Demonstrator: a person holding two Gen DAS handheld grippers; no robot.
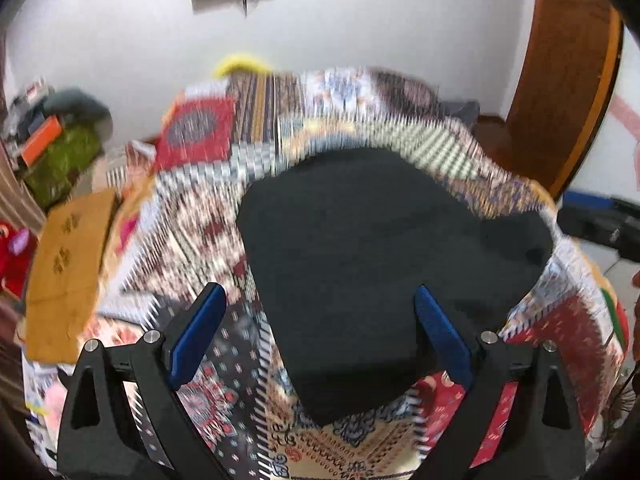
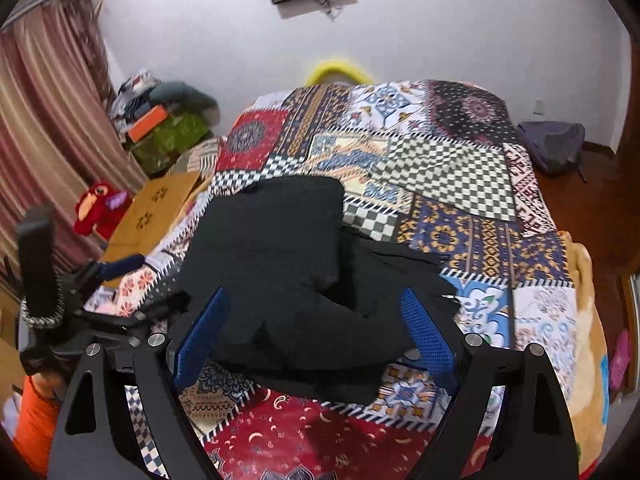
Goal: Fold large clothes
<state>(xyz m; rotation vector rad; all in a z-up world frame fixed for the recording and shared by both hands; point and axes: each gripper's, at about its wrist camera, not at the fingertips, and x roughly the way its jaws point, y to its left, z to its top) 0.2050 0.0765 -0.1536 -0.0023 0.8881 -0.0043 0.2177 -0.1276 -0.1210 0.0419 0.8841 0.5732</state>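
Fingers of the left gripper (image 1: 318,332) and right gripper (image 2: 316,334) stand apart and empty above the black garment (image 2: 280,248), lying partly folded, still rumpled, on the patchwork bed (image 2: 460,184).

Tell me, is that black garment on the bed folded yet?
Partly: the black garment is doubled over itself on the patchwork bedspread, still lumpy and uneven.

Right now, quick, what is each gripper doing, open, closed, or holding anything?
Left gripper: open, holding nothing, above the black garment.
Right gripper: open, holding nothing, also over the garment.
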